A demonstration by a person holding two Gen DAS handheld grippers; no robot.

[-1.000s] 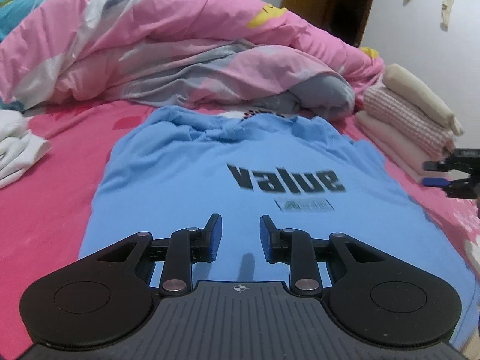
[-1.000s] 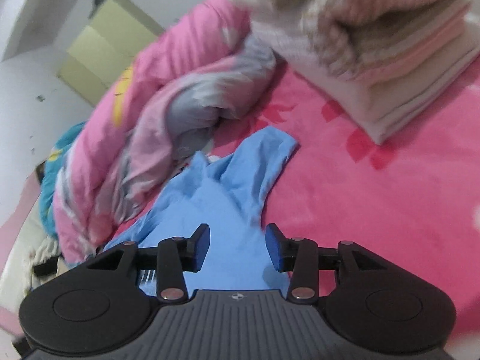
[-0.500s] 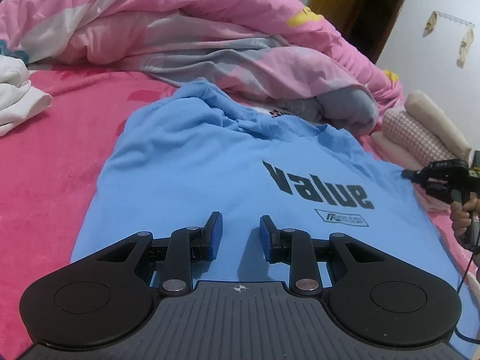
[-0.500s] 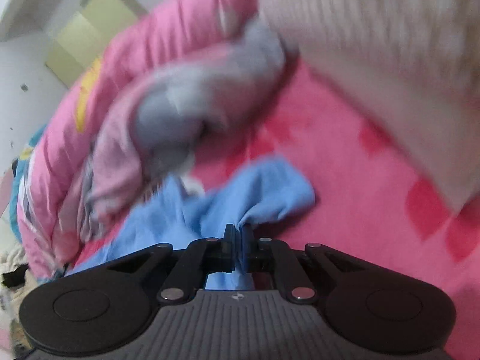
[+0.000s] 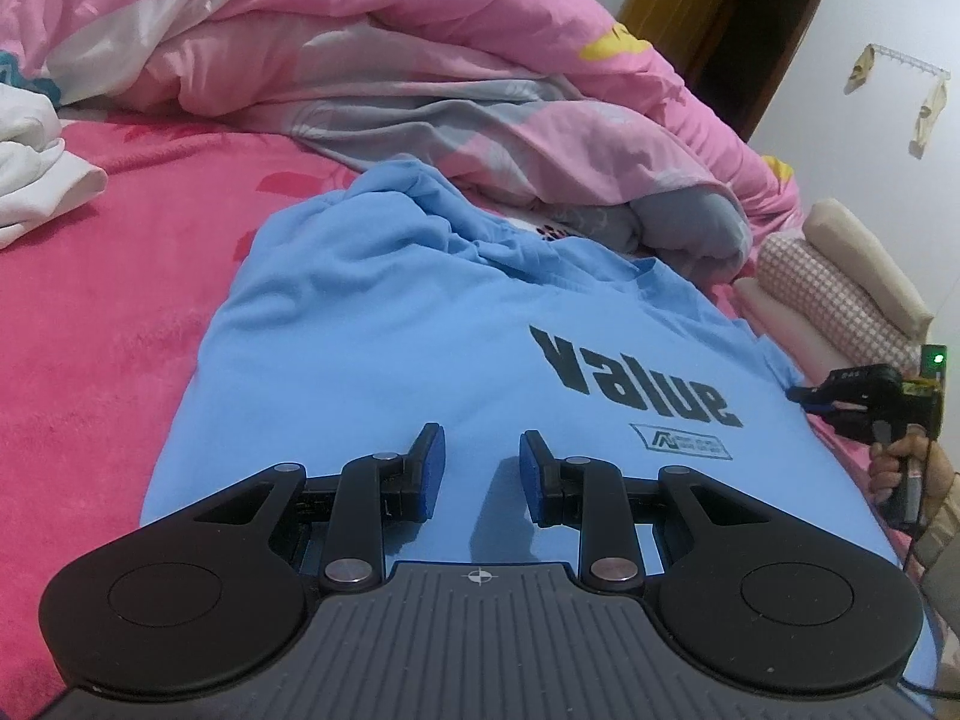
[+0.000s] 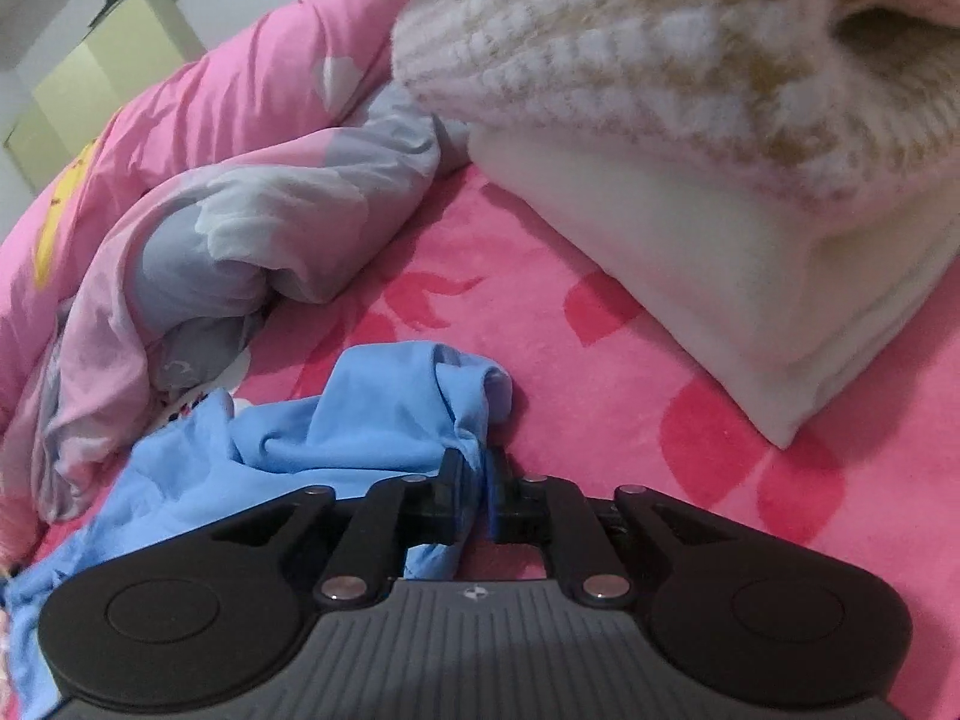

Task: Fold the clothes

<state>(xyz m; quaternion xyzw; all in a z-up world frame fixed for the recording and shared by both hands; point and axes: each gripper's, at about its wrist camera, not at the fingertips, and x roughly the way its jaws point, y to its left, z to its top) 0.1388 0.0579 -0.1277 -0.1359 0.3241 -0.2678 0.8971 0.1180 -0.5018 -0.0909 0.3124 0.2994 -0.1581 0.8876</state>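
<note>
A light blue T-shirt with the black word "value" lies flat on the pink bed sheet. My left gripper is open and empty, hovering over the shirt's lower part. My right gripper is shut on the shirt's blue sleeve, which bunches up in front of the jaws. In the left wrist view the right gripper shows at the shirt's right edge, held by a hand.
A crumpled pink and grey duvet lies behind the shirt and also shows in the right wrist view. A stack of folded cream and checked clothes sits to the right. White clothes lie at the left.
My right gripper has closed on the shirt's sleeve and now holds it bunched. My left gripper has moved lower and left over the shirt, still open.
</note>
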